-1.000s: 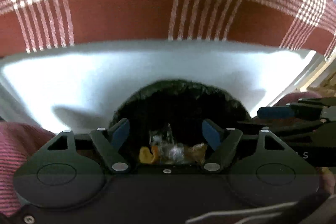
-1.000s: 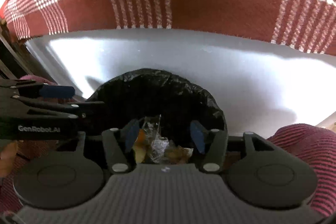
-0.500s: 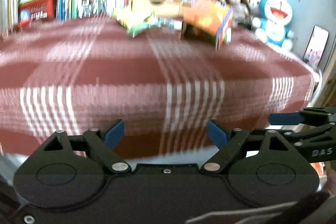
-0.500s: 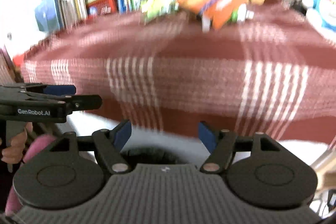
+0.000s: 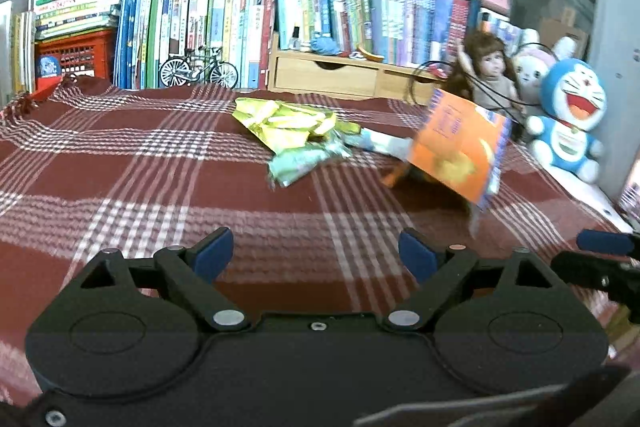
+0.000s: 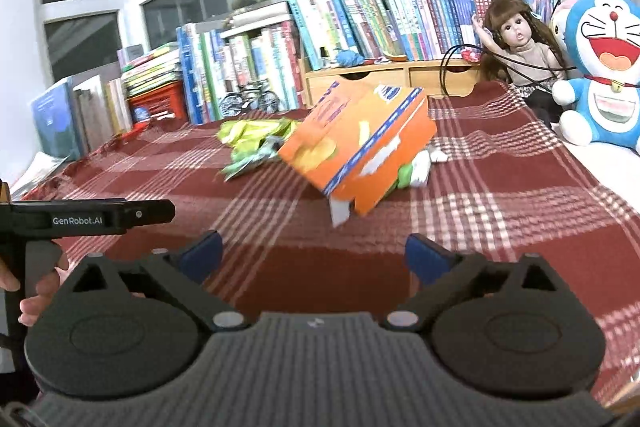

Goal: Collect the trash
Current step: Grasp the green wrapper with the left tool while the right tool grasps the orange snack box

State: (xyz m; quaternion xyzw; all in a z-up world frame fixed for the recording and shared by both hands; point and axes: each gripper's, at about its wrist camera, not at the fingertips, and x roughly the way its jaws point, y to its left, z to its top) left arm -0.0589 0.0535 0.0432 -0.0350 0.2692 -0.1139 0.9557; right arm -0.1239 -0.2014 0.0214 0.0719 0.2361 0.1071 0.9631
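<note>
An orange cardboard box [image 5: 460,151] [image 6: 360,151] lies tilted on the red plaid tablecloth [image 5: 140,179] [image 6: 500,195]. Beside it sit yellow-green crumpled wrappers [image 5: 288,123] [image 6: 252,137] and a pale green packet [image 5: 300,163]. A white and green wrapper [image 6: 418,169] pokes out behind the box. My left gripper [image 5: 316,253] is open and empty at the table's near edge, well short of the trash. My right gripper [image 6: 314,253] is also open and empty, facing the box. The left gripper's body [image 6: 88,217] shows at the left of the right wrist view.
Rows of books [image 5: 224,23] [image 6: 280,47], a red basket [image 5: 76,53], a model bicycle [image 5: 198,69] and a wooden drawer unit [image 5: 332,73] line the back. A doll [image 6: 516,43] and blue plush toy [image 6: 604,67] stand at the right. A hand [image 6: 36,293] holds the left gripper.
Both grippers rose from looking down into the black-lined bin with wrappers inside, up to tabletop level. The table and its trash have come into view; both grippers stay open.
</note>
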